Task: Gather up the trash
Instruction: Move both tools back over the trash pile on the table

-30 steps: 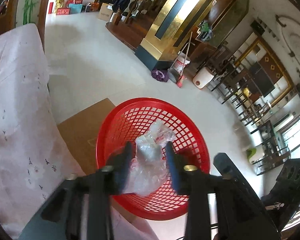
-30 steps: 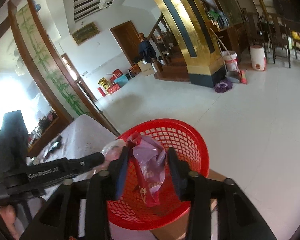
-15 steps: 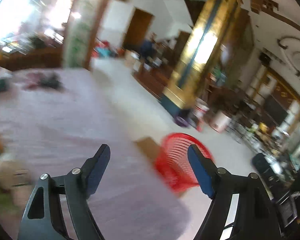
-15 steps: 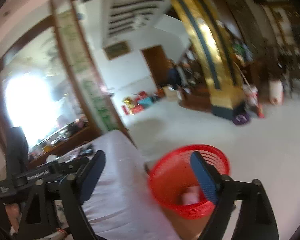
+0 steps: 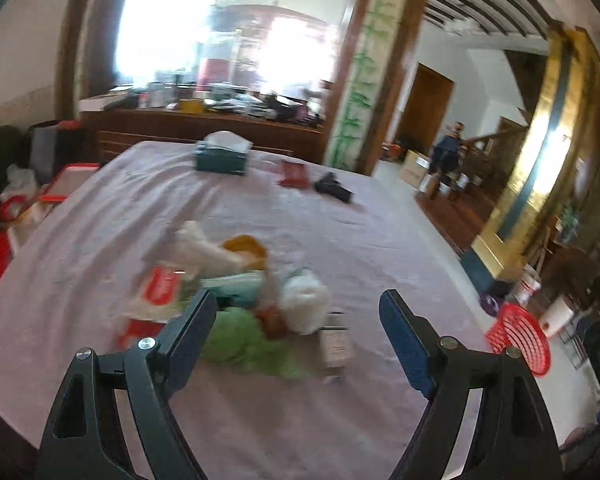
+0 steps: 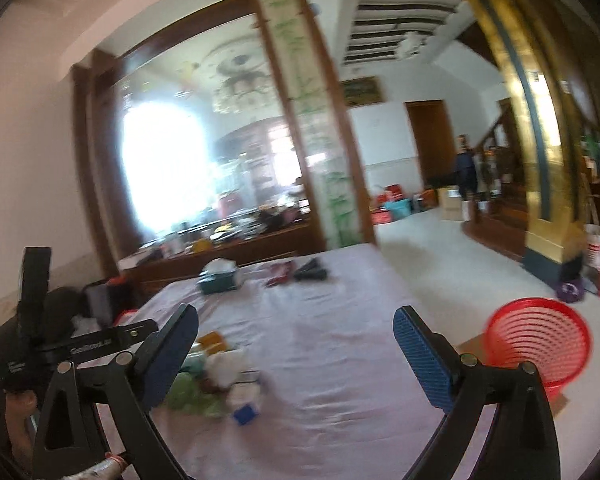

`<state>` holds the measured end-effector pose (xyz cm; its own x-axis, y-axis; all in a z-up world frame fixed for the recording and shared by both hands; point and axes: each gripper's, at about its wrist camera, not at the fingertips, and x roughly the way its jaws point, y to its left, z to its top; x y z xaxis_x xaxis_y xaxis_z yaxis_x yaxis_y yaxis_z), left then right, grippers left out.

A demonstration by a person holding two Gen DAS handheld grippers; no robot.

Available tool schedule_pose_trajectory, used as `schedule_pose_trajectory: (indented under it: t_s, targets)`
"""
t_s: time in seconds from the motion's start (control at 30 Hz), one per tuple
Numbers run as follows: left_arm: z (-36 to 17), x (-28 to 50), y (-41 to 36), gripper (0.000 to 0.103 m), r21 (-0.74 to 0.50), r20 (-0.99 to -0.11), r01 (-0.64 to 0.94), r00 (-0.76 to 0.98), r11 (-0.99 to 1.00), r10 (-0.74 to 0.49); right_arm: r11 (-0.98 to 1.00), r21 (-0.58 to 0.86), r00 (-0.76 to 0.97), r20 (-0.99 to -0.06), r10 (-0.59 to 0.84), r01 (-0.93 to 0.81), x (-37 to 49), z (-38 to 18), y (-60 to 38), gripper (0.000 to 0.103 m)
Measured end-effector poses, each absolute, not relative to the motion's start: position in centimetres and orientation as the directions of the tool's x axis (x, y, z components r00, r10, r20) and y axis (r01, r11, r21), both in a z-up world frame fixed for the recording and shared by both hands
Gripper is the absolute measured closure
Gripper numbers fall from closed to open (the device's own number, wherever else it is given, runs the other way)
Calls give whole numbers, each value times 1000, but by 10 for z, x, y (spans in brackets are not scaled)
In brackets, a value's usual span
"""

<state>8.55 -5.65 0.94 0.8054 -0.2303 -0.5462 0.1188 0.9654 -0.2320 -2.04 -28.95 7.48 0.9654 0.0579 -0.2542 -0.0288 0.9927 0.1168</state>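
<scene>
A pile of trash (image 5: 236, 292) lies on the pink tablecloth (image 5: 300, 232): a green bag, white crumpled plastic, red and white wrappers, an orange piece. My left gripper (image 5: 296, 332) is open and empty just in front of the pile. In the right wrist view the pile (image 6: 216, 376) shows at lower left. My right gripper (image 6: 296, 352) is open and empty above the table, with the left gripper's body (image 6: 72, 352) to its left. The red mesh basket (image 6: 540, 344) stands on the floor to the right, off the table; it also shows in the left wrist view (image 5: 520, 336).
A teal tissue box (image 5: 220, 156), a red packet (image 5: 294, 174) and a dark object (image 5: 334, 188) lie at the table's far end. A wooden sideboard (image 5: 204, 124) stands behind. A gold pillar (image 6: 540, 200) and buckets stand across the floor.
Both grippers opened over the red basket and let go of their plastic bags. Both then swung left, away from the basket, toward the table and the trash pile.
</scene>
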Motion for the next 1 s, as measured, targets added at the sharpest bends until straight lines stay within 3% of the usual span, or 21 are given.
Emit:
schedule_pose_trajectory:
  t_s: [0.27, 1.0]
  targets:
    - [13, 74, -22, 21, -205, -538, 39, 830, 978, -146, 989, 102, 947, -294, 133, -108, -14, 60, -242, 3]
    - [16, 64, -30, 21, -134, -555, 48, 824, 990, -115, 987, 119, 911, -386, 144, -106, 4, 39, -231, 3]
